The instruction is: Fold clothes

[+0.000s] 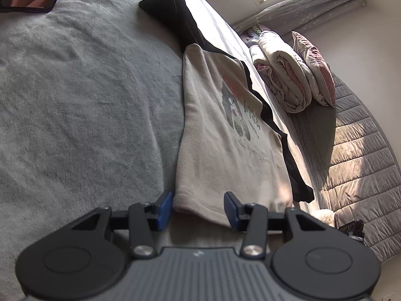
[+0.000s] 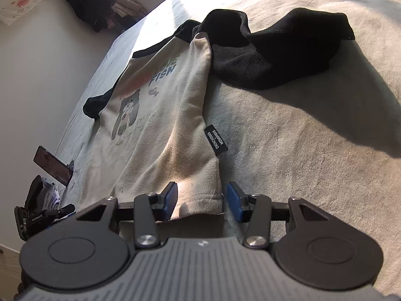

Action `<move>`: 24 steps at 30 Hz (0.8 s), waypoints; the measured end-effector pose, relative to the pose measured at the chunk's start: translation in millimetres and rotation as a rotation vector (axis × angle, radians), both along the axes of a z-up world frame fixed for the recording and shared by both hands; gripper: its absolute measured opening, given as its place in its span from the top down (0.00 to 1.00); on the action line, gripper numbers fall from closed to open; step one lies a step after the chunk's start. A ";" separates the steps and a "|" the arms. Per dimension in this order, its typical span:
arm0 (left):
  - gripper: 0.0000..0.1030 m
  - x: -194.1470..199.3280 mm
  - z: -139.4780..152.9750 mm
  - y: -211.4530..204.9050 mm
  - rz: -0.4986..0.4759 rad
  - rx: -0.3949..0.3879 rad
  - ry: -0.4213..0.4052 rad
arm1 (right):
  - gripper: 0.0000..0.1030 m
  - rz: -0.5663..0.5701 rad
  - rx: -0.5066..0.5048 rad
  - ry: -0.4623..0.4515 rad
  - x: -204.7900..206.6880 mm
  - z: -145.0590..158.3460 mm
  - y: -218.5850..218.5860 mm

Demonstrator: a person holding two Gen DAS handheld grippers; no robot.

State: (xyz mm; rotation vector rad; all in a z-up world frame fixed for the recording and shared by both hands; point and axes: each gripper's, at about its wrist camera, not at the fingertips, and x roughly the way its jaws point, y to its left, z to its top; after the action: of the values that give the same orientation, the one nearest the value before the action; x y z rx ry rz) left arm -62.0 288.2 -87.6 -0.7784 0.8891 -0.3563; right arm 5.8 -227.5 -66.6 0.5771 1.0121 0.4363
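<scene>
While the hem waits between both sets of jaws, the room's contents read as follows.

Bed (image 1: 75, 87): one, grey fleece cover, bearing everything below.

Rolled quilt (image 1: 280, 75): one, at the far edge, with one pillow (image 1: 313, 65) leaning beside it.

Shirt (image 1: 220, 130): one, cream body with printed front and two black sleeves, lying flat along the bed. One sleeve (image 2: 283, 47) is flung out sideways and rumpled.

Left gripper (image 1: 198, 207): one, jaws parted, straddling one bottom corner of the shirt, not yet clenched.

Right gripper (image 2: 201, 200): one, jaws likewise parted around the opposite bottom corner; whether the pads touch cloth I cannot tell.

Phone (image 2: 54, 165): one, propped at the bed's edge.

Side label (image 2: 215, 140): one, black, sewn at the seam.

Risks, as I judge them: either jaw closing on only the top layer would split the hem and lift half a shirt; uneven pulls from the two corners would skew the fold; the loose sleeve may drag and bunch beneath the body as it lifts.
</scene>
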 end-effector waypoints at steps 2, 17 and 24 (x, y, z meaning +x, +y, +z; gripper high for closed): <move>0.61 2.5 -0.8 -4.6 -0.018 -0.006 0.009 | 0.53 0.012 0.023 0.014 0.6 -1.8 1.0; 0.97 -22.8 42.7 2.2 0.008 -0.059 -0.003 | 0.87 0.021 0.095 -0.073 -16.6 40.2 -7.9; 1.00 -38.6 53.5 -11.4 -0.079 0.020 0.025 | 0.87 0.064 0.020 -0.054 -40.5 47.9 -10.3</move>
State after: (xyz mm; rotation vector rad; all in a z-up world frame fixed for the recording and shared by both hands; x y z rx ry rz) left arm -100.6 276.8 -34.1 -0.7316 0.9473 -0.4078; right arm -34.8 -237.8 -18.7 0.5493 0.9776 0.5169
